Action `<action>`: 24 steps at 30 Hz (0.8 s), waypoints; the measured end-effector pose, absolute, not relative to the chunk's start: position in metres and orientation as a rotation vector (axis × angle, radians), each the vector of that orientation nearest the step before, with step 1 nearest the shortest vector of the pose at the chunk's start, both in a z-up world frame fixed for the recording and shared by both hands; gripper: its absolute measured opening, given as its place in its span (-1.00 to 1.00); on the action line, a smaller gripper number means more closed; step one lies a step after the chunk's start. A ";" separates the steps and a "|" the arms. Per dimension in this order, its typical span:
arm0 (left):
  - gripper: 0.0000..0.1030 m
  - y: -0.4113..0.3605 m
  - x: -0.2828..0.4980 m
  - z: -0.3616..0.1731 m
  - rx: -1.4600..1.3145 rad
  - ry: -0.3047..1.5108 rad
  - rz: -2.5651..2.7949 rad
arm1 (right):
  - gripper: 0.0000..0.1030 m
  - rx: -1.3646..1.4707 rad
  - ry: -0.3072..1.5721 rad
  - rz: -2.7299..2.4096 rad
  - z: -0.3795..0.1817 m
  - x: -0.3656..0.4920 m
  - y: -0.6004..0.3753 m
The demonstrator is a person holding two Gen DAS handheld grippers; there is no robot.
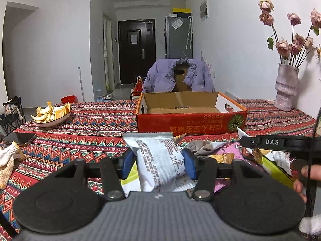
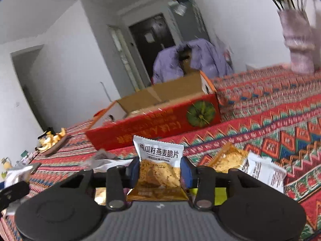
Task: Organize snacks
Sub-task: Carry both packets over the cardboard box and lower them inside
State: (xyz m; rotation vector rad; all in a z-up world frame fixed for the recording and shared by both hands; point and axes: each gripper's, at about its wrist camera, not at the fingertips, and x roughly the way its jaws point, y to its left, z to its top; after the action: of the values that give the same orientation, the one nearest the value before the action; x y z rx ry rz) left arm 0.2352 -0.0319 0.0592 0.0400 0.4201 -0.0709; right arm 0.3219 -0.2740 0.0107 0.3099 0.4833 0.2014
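In the left wrist view my left gripper [image 1: 158, 164] is shut on a white snack packet [image 1: 158, 160] with its printed back facing me, blue pads pressing both sides. Behind it stands an open red cardboard box [image 1: 190, 122], its inside bare. Loose snack packets [image 1: 220, 152] lie heaped to the right, where the right gripper [image 1: 274, 142] and a hand [image 1: 305, 176] show. In the right wrist view my right gripper [image 2: 159, 170] is shut on a white and brown oat crisp packet [image 2: 158, 166]. The same red box [image 2: 152, 128] sits ahead, tilted in this view.
A bowl of orange peel [image 1: 52, 114] and a phone [image 1: 20, 138] lie on the left of the patterned tablecloth [image 1: 90, 124]. A vase of dried roses [image 1: 285, 88] stands at the back right. Two more packets [image 2: 250, 164] lie right of the right gripper. A chair with a purple jacket [image 1: 178, 76] stands behind the table.
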 end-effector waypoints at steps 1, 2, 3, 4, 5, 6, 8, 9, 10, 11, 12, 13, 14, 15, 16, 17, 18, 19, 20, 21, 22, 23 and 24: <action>0.02 -0.032 0.232 0.061 0.039 0.415 -0.075 | -0.19 0.294 0.471 0.208 0.015 0.314 -0.272; 0.02 -0.031 0.229 0.063 0.040 0.408 -0.078 | -0.19 0.285 0.457 0.214 0.020 0.304 -0.271; 0.02 -0.031 0.226 0.064 0.042 0.399 -0.078 | -0.19 0.279 0.444 0.220 0.023 0.295 -0.271; 0.02 -0.032 0.222 0.066 0.045 0.390 -0.079 | -0.19 0.272 0.433 0.225 0.027 0.287 -0.270; 0.02 -0.033 0.220 0.067 0.047 0.385 -0.078 | -0.19 0.266 0.422 0.225 0.031 0.278 -0.270; 0.02 -0.034 0.218 0.068 0.047 0.381 -0.078 | -0.19 0.258 0.410 0.226 0.035 0.270 -0.270; 0.02 -0.035 0.215 0.069 0.045 0.381 -0.082 | -0.19 0.226 0.388 0.223 0.043 0.253 -0.269; 0.02 -0.036 0.213 0.069 0.045 0.380 -0.088 | -0.19 0.209 0.377 0.218 0.046 0.246 -0.268; 0.02 -0.038 0.212 0.069 0.044 0.378 -0.094 | -0.19 0.191 0.368 0.215 0.049 0.240 -0.268; 0.02 -0.040 0.210 0.070 0.045 0.374 -0.098 | -0.19 0.178 0.360 0.212 0.052 0.234 -0.268; 0.02 -0.041 0.207 0.071 0.046 0.368 -0.103 | -0.19 0.176 0.351 0.211 0.055 0.229 -0.268; 0.02 -0.043 0.205 0.073 0.045 0.364 -0.111 | -0.19 0.177 0.345 0.210 0.058 0.224 -0.269; 0.02 -0.044 0.204 0.074 0.041 0.361 -0.120 | -0.19 0.177 0.339 0.210 0.059 0.220 -0.271; 0.02 -0.044 0.202 0.077 0.034 0.359 -0.132 | -0.19 0.178 0.332 0.207 0.063 0.216 -0.272; 0.02 -0.043 0.201 0.080 0.024 0.357 -0.145 | -0.19 0.178 0.323 0.205 0.067 0.212 -0.274; 0.02 -0.042 0.201 0.082 0.018 0.354 -0.156 | -0.19 0.178 0.314 0.206 0.071 0.209 -0.276; 0.02 -0.042 0.202 0.085 0.014 0.353 -0.166 | -0.19 0.178 0.305 0.210 0.076 0.207 -0.278; 0.02 -0.040 0.206 0.089 0.008 0.358 -0.177 | -0.19 0.178 0.296 0.215 0.082 0.206 -0.280; 0.02 -0.038 0.210 0.093 -0.002 0.362 -0.189 | -0.19 0.177 0.288 0.222 0.088 0.207 -0.283; 0.02 -0.036 0.217 0.098 -0.014 0.369 -0.207 | -0.19 0.176 0.286 0.232 0.094 0.210 -0.285; 0.02 -0.032 0.226 0.105 -0.028 0.375 -0.225 | -0.19 0.179 0.283 0.245 0.101 0.214 -0.290; 0.02 -0.028 0.237 0.112 -0.035 0.379 -0.236 | -0.19 0.184 0.280 0.260 0.111 0.220 -0.294; 0.02 -0.026 0.249 0.119 -0.034 0.382 -0.241 | -0.19 0.185 0.277 0.274 0.119 0.228 -0.298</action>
State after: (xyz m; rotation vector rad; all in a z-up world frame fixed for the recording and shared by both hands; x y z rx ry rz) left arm 0.2493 -0.0256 0.1190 -0.0345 0.3819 -0.2414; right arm 0.2282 -0.2977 0.1193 0.1845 0.2771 0.2740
